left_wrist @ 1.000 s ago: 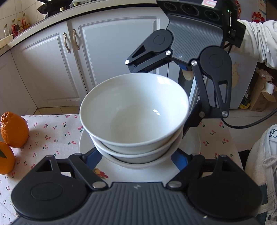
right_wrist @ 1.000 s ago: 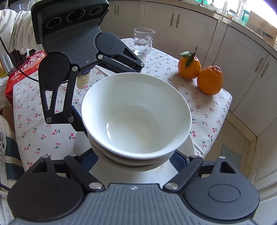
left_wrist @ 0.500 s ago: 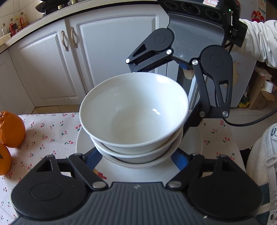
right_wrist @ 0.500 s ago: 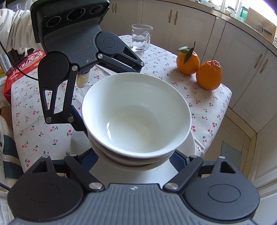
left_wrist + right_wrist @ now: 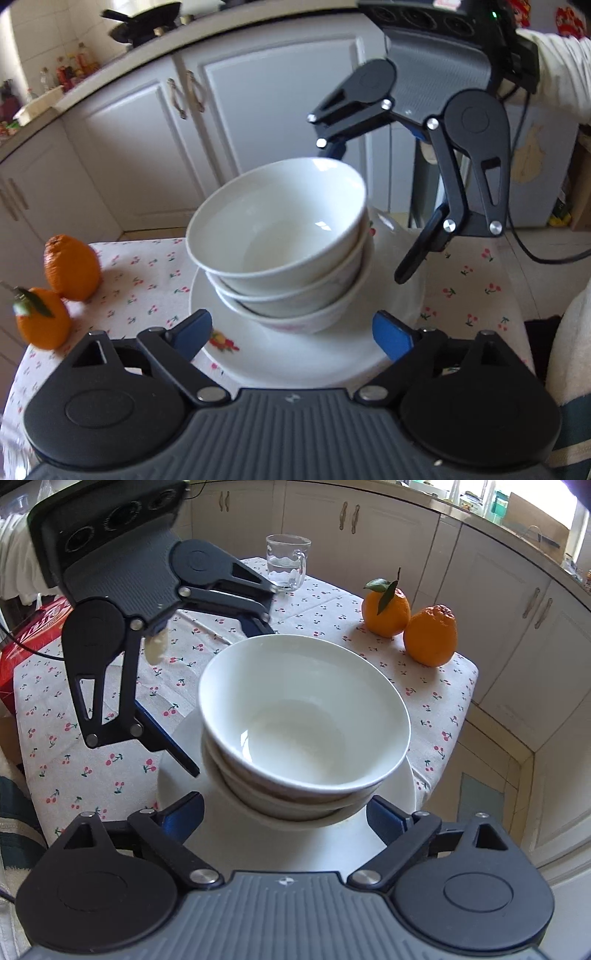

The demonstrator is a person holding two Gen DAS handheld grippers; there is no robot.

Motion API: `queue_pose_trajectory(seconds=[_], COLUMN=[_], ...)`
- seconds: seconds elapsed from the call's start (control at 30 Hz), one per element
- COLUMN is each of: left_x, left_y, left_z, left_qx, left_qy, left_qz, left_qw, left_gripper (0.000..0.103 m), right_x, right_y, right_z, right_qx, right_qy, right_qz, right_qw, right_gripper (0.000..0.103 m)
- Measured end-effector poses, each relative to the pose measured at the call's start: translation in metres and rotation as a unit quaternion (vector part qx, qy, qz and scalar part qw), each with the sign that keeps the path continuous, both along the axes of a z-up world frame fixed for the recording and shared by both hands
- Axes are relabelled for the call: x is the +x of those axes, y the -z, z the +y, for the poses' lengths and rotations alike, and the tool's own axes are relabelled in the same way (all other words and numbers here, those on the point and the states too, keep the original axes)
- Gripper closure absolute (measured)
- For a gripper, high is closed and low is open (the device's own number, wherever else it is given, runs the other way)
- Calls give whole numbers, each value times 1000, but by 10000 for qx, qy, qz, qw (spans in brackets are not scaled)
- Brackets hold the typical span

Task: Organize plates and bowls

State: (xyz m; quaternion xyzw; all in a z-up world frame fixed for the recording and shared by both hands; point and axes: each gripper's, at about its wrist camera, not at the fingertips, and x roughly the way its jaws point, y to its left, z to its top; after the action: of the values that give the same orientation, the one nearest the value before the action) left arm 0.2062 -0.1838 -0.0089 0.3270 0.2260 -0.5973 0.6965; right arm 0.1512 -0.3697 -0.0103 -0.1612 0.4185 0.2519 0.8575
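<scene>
Three nested white bowls (image 5: pixel 280 243) stand on a white plate (image 5: pixel 295 354) with a fruit print, on the cherry-patterned tablecloth. They also show in the right wrist view (image 5: pixel 303 720) on the plate (image 5: pixel 391 794). My left gripper (image 5: pixel 291 336) is open, its blue fingertips (image 5: pixel 192 332) apart on either side of the stack's near base, over the plate. My right gripper (image 5: pixel 284 816) is open on the opposite side, its fingertips (image 5: pixel 384 819) clear of the bowls. Each gripper shows in the other's view, raised above the plate's far edge.
Two oranges (image 5: pixel 62 288) sit at the table's corner, also in the right wrist view (image 5: pixel 410 620). A glass mug (image 5: pixel 288 566) of water stands at the far side. A red box (image 5: pixel 33 635) lies beyond the table's left edge. White cabinets (image 5: pixel 229 122) surround the table.
Both grippers have opened and drawn back and up from the stack. The plate with the bowls now rests on the table, and more of the plate shows.
</scene>
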Motion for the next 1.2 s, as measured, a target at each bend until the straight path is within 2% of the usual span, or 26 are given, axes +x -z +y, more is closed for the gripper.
queue_pose_trajectory(seconds=[0.13,0.23,0.27,0.33,0.43,0.5,0.57,0.7,0.8,0.97,1.2], left_x=[-24,-47,-55,-69,-90,-103,-115,-127,-141,-156,-164], left_y=[-18,-28,-30,-33,-33,-34,-37,-42,-46,-52,-53], left_z=[34,52,55,56,54,52,53,64,75,83,80], left_qx=[-669,-1164,-1279,-1521,-1422,-1292,-1198,-1113,-1250,-1362,-1369], left_qy=[-668,-1328,-1604,-2355,-3397,-3869,-4117,-4538,-4580,-4783,-4914], left_qz=[21,-63,-116,-361,-729,-729,-712,-523,-389,-283,-307], left_qw=[9955,9843,9787,9592,9269,9101,9006,8826,8793,8671,8596], left_gripper=[3,1,1,1,1,1,1,1,1,1,1], right_x=[-24,-45,-51,-62,-78,-91,-104,-127,-142,-158,-168], right_y=[-10,-16,-17,-20,-24,-27,-30,-37,-42,-50,-46], right_z=[10,22,25,34,43,50,60,79,85,97,99], right_qx=[-104,-242,-249,-266,60,202,229,198,253,192,318], right_qy=[665,1440,1741,2437,3407,3873,4179,4484,4511,4503,4612], right_qz=[-197,-436,-502,-643,-768,-889,-1022,-1299,-1411,-1657,-1712], right_qw=[9975,9883,9831,9674,9370,9174,9024,8841,8809,8771,8700], right_gripper=[5,2,1,0,0,0,0,0,0,0,0])
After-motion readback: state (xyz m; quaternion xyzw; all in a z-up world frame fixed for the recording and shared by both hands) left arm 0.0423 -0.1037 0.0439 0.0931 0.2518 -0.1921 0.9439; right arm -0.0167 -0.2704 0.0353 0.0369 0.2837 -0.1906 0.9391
